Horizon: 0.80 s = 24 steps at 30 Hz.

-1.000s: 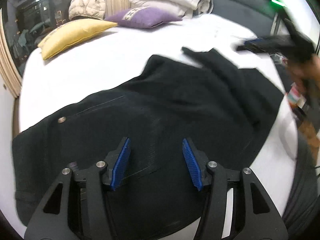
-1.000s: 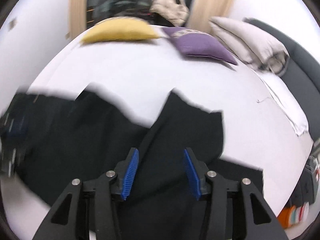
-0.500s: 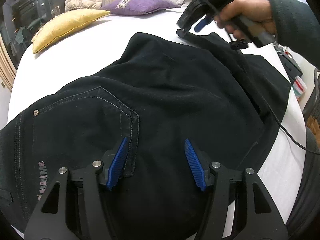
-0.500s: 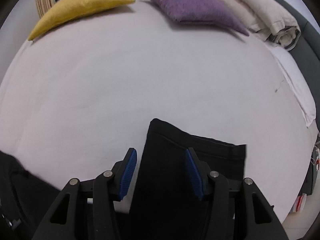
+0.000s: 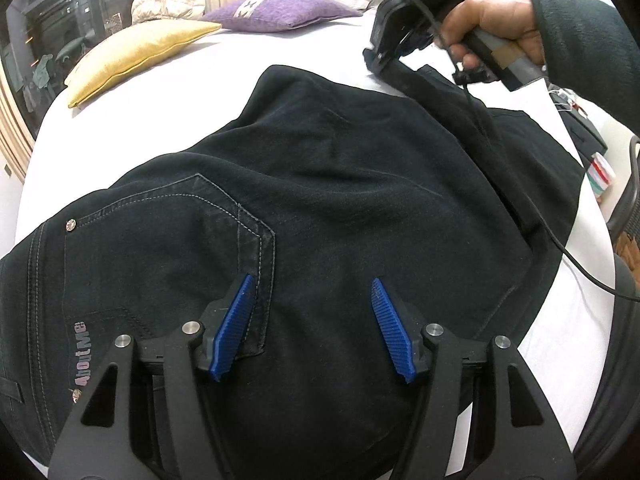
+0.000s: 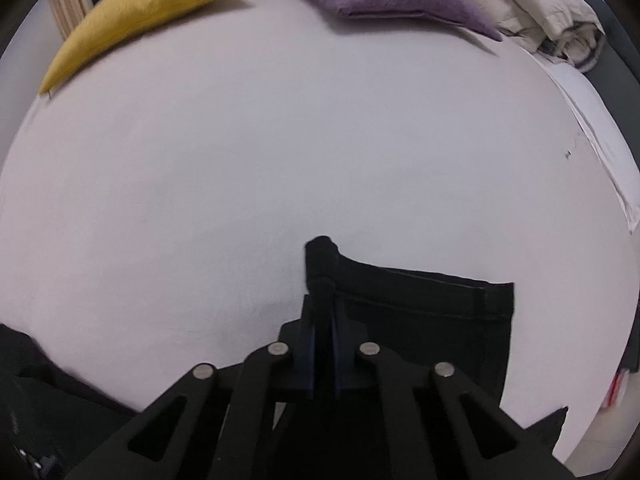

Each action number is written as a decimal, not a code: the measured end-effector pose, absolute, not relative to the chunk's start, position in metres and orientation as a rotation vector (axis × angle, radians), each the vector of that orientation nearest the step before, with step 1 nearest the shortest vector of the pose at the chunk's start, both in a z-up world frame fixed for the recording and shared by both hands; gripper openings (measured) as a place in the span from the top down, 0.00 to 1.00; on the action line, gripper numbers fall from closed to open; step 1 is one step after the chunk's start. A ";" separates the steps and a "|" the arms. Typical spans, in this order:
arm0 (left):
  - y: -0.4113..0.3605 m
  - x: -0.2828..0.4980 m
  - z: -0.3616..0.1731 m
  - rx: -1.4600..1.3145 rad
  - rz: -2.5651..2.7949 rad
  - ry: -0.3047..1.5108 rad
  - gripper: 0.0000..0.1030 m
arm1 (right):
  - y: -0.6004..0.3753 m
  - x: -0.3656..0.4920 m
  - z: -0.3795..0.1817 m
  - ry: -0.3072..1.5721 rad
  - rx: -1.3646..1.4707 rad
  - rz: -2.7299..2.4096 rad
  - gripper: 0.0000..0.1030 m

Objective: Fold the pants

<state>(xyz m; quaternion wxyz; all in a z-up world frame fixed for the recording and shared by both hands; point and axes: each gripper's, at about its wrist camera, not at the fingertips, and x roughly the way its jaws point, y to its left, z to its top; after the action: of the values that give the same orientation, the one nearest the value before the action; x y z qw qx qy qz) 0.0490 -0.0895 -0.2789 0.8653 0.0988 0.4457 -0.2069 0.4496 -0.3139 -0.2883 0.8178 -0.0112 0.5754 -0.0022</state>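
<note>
Right gripper (image 6: 323, 300) just clamped black denim pants' (image 5: 340, 200) leg hem; left gripper (image 5: 312, 328) hovers w/ jaws apart, empty. Fold can start.

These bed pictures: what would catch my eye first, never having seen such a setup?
Black jeans sprawl across the white bed, with a stitched back pocket close to the open blue-padded left tool hovering over them. At the far leg end, a hand holds the right tool, shut on a corner of the hem. A yellow cushion and a purple cushion lie at the bed's far side.
</note>
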 end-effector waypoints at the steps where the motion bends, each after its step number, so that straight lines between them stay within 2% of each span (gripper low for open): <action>1: -0.090 0.050 -0.279 0.207 -0.434 0.935 0.42 | -0.320 0.449 -0.282 1.208 0.008 -0.005 0.95; 8: -0.092 0.061 -0.277 0.193 -0.419 0.955 0.42 | -0.405 0.392 -0.212 0.989 0.287 -0.054 0.95; 13: -0.097 0.069 -0.276 0.183 -0.404 0.971 0.36 | -0.480 0.310 -0.186 0.840 0.479 -0.129 0.96; 18: -0.111 0.073 -0.278 0.228 -0.386 0.980 0.26 | -0.523 0.222 -0.198 0.748 0.606 -0.209 0.96; 24: -0.115 0.081 -0.281 0.193 -0.374 0.996 0.22 | -0.563 0.141 -0.256 0.699 0.827 -0.314 0.96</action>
<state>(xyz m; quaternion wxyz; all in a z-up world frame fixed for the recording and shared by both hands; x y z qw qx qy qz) 0.0808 -0.1147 -0.2812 0.8575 0.0917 0.4739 -0.1781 0.1409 -0.5626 -0.2555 0.8454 0.3919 0.3312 -0.1488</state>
